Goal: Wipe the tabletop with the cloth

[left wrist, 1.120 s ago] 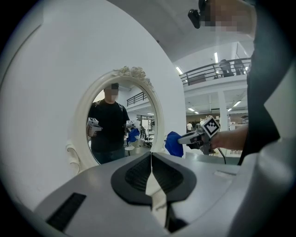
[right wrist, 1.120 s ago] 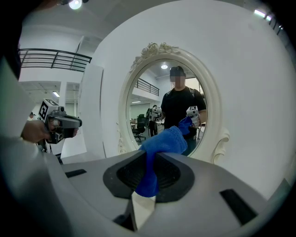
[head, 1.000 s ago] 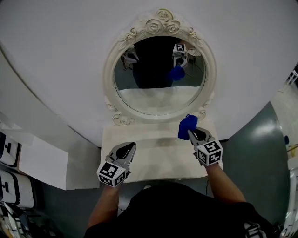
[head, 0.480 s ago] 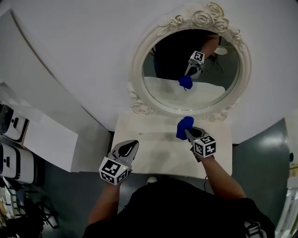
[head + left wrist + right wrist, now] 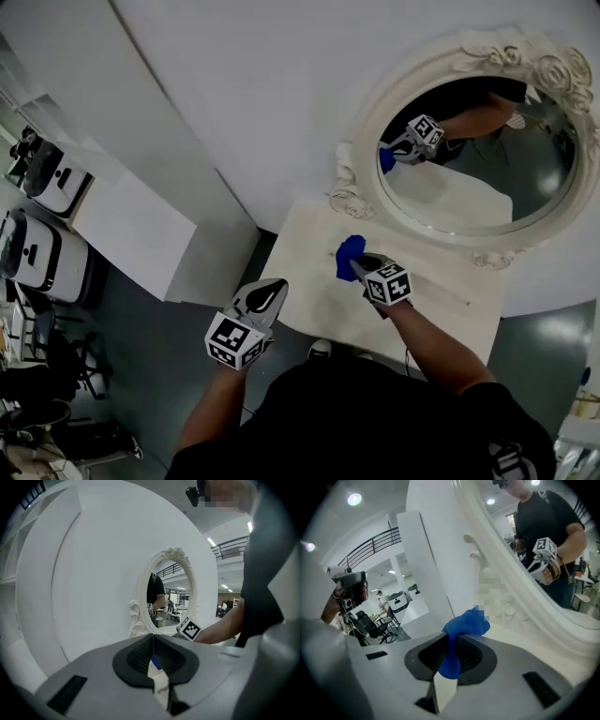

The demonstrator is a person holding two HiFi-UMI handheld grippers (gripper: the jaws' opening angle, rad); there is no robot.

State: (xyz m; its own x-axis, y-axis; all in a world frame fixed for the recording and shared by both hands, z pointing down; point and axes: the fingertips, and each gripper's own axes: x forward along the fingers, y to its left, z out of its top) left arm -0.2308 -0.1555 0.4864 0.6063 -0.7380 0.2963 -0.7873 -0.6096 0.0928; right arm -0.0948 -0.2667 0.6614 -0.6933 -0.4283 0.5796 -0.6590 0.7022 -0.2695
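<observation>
A bunched blue cloth (image 5: 349, 256) (image 5: 465, 627) sticks out of my right gripper (image 5: 361, 266) (image 5: 452, 637), which is shut on it, over the left half of the cream tabletop (image 5: 431, 309). Whether the cloth touches the top is not clear. My left gripper (image 5: 268, 296) (image 5: 153, 637) is shut with nothing in it and hangs off the table's front left corner, over the dark floor. In the left gripper view the right gripper's marker cube (image 5: 190, 629) shows beyond its jaws.
An oval mirror (image 5: 469, 159) in an ornate white frame stands at the back of the table against a white curved wall (image 5: 253, 103). A white cabinet (image 5: 131, 234) stands left of the table. White machines (image 5: 37, 253) sit at the far left.
The head view has swung left, so table and mirror sit further right. My right gripper has carried the cloth leftward along the tabletop. The left gripper has stayed shut near the front left corner.
</observation>
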